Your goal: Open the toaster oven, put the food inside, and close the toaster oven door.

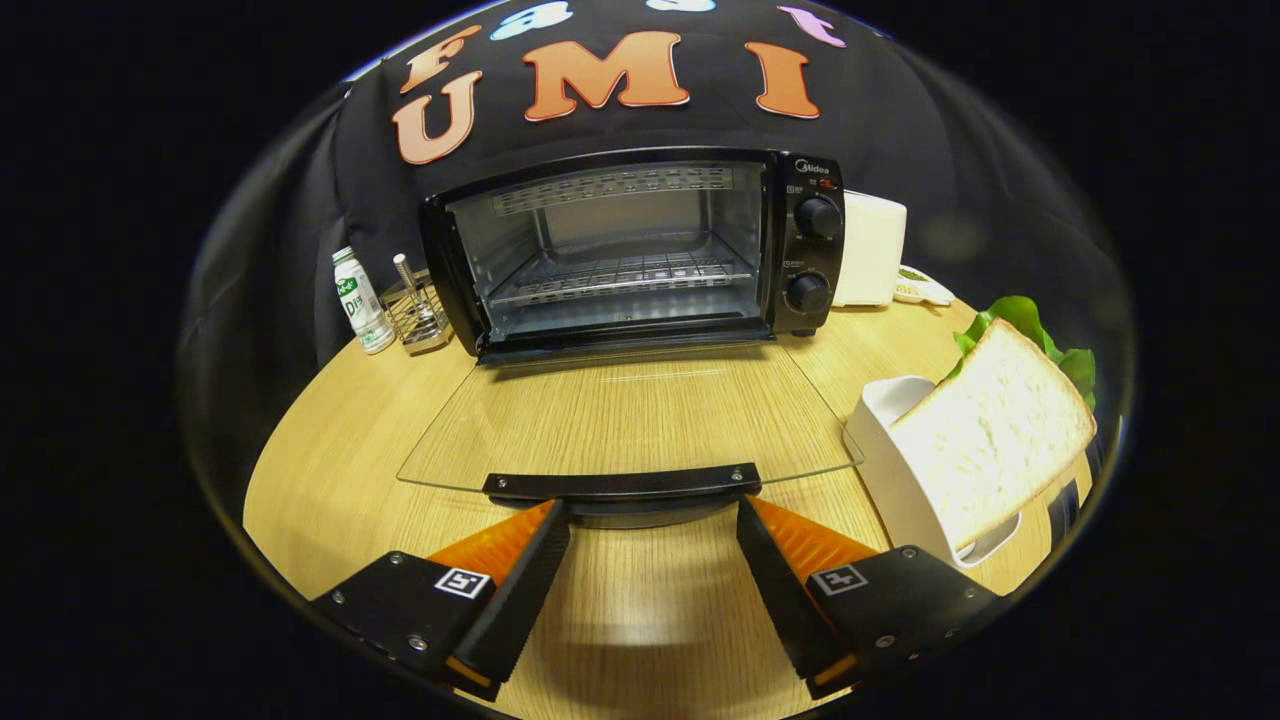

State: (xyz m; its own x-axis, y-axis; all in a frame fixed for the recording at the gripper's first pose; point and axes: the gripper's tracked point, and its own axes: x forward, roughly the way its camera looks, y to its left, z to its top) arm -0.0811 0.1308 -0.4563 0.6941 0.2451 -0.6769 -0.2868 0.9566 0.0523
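Toaster oven at the back of the wooden bench, glass door folded flat, rack bare. Tool fingers spread apart, tips just at the door's black handle, gripping nothing. Sandwich with lettuce rests in a white holder right of the door.

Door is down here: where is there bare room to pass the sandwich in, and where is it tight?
The tool is open, its fingertips at the door handle. The oven rack is bare, as is the table left of the glass door. It is tight right of the door, where the sandwich stands in its white holder.
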